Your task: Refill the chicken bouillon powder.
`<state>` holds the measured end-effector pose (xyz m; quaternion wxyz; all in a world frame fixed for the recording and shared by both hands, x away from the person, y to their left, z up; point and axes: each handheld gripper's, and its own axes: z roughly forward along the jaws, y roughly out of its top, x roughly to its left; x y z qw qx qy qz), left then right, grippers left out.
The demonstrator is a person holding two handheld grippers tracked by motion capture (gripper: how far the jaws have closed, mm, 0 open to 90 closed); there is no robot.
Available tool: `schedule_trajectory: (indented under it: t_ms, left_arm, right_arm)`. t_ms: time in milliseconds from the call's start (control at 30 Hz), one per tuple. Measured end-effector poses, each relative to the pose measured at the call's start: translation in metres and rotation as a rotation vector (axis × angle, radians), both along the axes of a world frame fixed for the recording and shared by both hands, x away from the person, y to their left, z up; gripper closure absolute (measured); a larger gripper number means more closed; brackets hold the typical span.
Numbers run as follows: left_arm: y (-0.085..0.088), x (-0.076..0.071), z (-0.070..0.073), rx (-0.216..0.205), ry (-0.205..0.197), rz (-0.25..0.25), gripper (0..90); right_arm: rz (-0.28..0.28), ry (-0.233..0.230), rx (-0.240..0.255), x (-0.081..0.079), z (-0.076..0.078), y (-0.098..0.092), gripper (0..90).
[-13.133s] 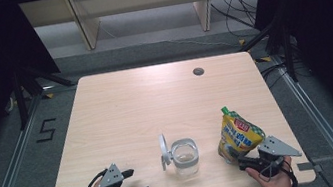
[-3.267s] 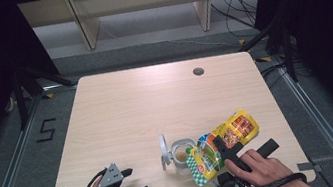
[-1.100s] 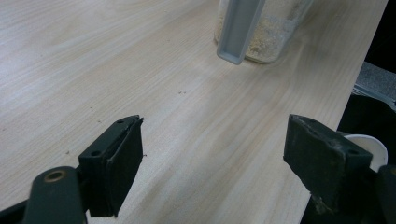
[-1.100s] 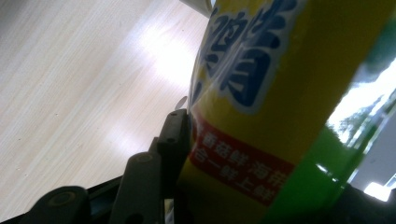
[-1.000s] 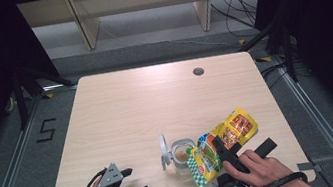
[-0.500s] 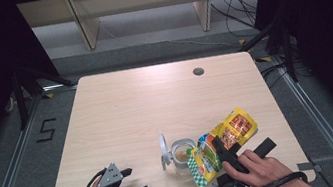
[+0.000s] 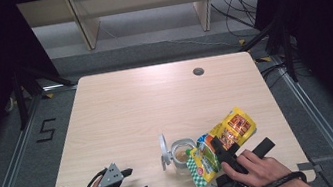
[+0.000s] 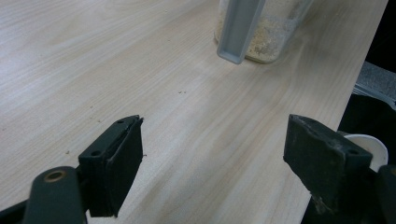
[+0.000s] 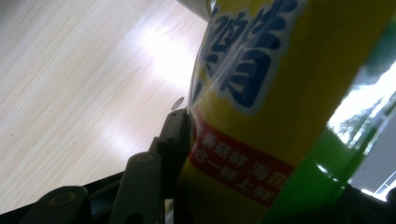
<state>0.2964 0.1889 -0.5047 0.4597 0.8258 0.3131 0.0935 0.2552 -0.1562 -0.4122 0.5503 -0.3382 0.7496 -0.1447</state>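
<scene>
High view, pouch [image 7: 223, 145] clamped between right tongs [image 7: 225, 154]

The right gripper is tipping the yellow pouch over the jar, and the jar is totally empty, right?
Not quite. The right gripper does tip the yellow pouch over the jar, but the jar isn't empty: the left gripper view shows pale crumbly powder in its bottom.
</scene>
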Motion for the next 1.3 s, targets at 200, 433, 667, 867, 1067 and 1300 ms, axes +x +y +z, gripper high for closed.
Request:
schedule_trajectory:
  t_ms: [200, 433, 667, 867, 1067, 1300]
  left_arm:
    - [-0.0006, -0.0005, -0.0002, -0.014, -0.003, 0.001, 19.3]
    - [-0.0008, -0.0006, -0.0004, -0.014, 0.001, 0.004, 19.3]
    - [-0.0007, -0.0006, -0.0004, -0.015, 0.000, 0.005, 19.2]
    - [-0.0008, -0.0005, -0.0004, -0.013, 0.001, 0.003, 19.3]
    - [0.0005, -0.0001, 0.0006, 0.011, -0.003, -0.003, 19.3]
    - [0.0005, -0.0001, 0.0004, 0.008, -0.003, -0.001, 19.3]
  right_arm:
    - [0.025, 0.007, 0.007, 0.0012, -0.0007, 0.0019, 61.0]
    - [0.003, 0.001, -0.022, -0.0010, 0.0012, 0.0003, 62.2]
    - [0.011, 0.006, -0.029, -0.0007, 0.0015, 0.0007, 62.4]
    - [0.006, 0.004, -0.021, -0.0016, 0.0012, 0.0012, 62.5]
    - [0.000, 0.002, -0.026, -0.0020, 0.0016, 0.0003, 62.5]
    - [0.001, -0.003, -0.026, -0.0023, 0.0019, -0.0004, 62.5]
